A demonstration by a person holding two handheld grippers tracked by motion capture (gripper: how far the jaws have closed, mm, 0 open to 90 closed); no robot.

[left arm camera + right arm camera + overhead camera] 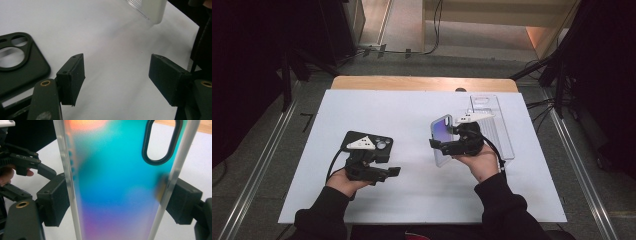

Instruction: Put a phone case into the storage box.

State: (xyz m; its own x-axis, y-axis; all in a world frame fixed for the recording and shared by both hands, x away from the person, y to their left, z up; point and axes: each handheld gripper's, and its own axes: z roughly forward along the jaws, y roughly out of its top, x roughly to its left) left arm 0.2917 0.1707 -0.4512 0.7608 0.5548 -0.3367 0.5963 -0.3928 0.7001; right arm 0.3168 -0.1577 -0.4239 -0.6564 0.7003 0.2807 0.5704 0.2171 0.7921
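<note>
A black phone case (362, 139) with round camera holes lies flat on the white table (412, 115); in the left gripper view the black case (17, 65) sits beside the left jaw. My left gripper (391, 164) hovers just in front of it, jaws wide apart, and the left gripper (120, 80) has bare table between its pads. My right gripper (441, 143) is shut on an iridescent blue-purple phone case (442, 131) held upright off the table. In the right gripper view the pads (53, 200) press both clear side edges of the iridescent case (112, 185), with the right gripper (117, 205) centred behind it.
A clear plastic tray (492, 125) lies on the table behind the right hand, and its corner (150, 8) appears in the left gripper view. The table's wooden far edge (422, 83) borders a grey floor with cables. Dark curtains flank both sides.
</note>
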